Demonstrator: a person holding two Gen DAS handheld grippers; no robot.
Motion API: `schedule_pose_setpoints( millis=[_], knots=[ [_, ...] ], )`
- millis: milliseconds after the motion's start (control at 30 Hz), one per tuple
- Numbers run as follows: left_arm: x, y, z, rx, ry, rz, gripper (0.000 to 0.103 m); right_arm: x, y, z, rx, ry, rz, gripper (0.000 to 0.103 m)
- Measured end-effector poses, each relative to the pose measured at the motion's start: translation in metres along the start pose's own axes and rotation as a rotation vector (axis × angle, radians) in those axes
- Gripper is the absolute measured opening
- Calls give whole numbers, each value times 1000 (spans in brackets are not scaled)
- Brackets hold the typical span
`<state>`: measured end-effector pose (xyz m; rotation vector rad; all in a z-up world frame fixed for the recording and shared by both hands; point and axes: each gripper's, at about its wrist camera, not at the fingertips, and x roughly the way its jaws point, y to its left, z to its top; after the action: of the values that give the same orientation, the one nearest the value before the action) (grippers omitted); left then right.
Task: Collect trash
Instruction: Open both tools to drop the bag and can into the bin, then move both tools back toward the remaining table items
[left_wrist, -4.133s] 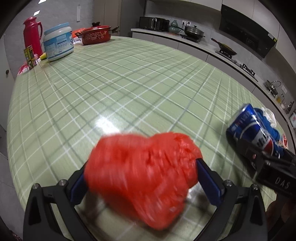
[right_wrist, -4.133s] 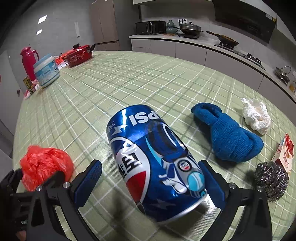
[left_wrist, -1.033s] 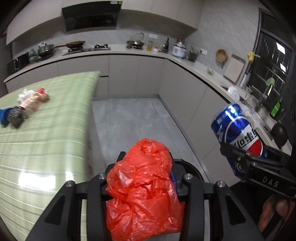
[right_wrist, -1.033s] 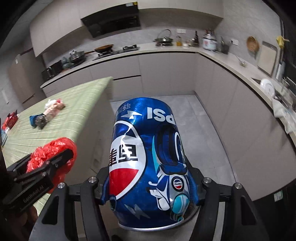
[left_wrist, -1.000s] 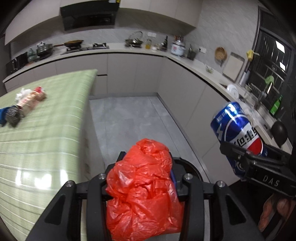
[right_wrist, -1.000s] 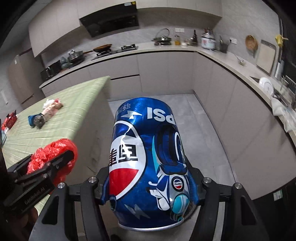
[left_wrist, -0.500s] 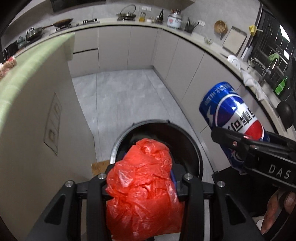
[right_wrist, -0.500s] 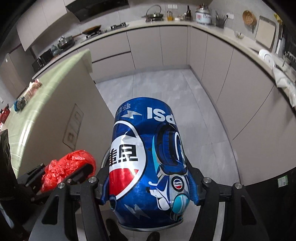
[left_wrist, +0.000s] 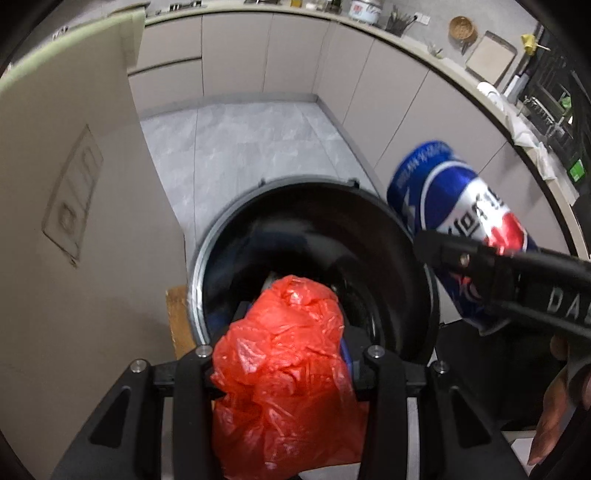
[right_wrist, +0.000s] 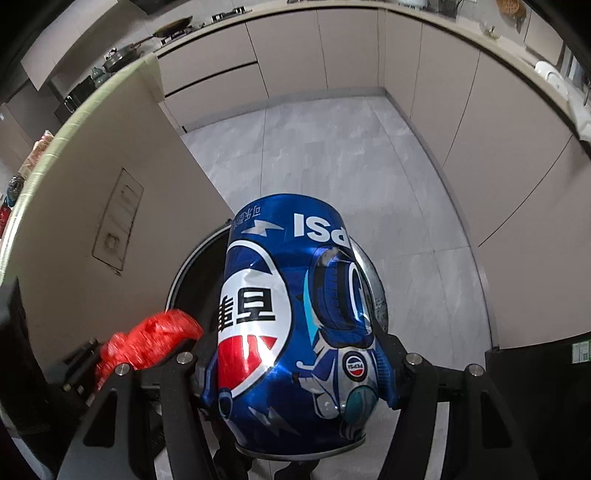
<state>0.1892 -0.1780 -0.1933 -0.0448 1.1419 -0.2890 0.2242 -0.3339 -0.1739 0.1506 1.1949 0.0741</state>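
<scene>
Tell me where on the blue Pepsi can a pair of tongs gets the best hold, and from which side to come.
Grip the Pepsi can across the middle of its round wall, one finger on each side, coming end-on along its length. The right tongs hold it just so: the straight cylinder gives two opposite faces, while the rims are narrow and slippery. The wall already looks slightly dented, so squeeze lightly.

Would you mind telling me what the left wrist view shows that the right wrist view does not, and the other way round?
Only the left wrist view shows the bin's dark inside, a fingertip at the right edge and the left gripper shut on the red bag. Only the right wrist view shows the right gripper clamping the can and items on the counter top. Both show bag, can, bin, grey floor and cabinets.
</scene>
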Motion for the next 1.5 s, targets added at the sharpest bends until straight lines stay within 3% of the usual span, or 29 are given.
schedule_pose_setpoints(
  millis=[67,100,133,167,200,367,700,867,967,1167,1500],
  knots=[
    [7,0,0,-22,3,-20,47,12,-1,3,-1,36,35,67],
    [8,1,0,-33,-3,-23,63,19,-2,5,11,61,76,67],
    [8,2,0,-47,-11,-10,75,26,-9,8,51,87,105,77],
    [6,4,-1,-53,-21,3,90,26,-17,9,84,84,107,99],
    [2,6,-2,-60,-36,18,93,20,-28,11,138,41,101,103],
    [-13,15,-2,-85,-39,44,93,-6,-56,17,228,-36,72,103],
    [-54,12,7,-72,-119,79,93,-49,-39,24,127,-113,-39,103],
    [-66,11,11,-54,-136,98,96,-55,-28,14,37,-116,-208,103],
    [-75,9,12,-40,-147,108,97,-60,-33,6,19,-112,-255,103],
    [-109,11,13,-45,-195,109,99,-80,-31,3,9,-131,-225,103],
    [-181,46,20,-85,-312,153,100,-117,26,21,-38,-253,-83,103]
  ],
)
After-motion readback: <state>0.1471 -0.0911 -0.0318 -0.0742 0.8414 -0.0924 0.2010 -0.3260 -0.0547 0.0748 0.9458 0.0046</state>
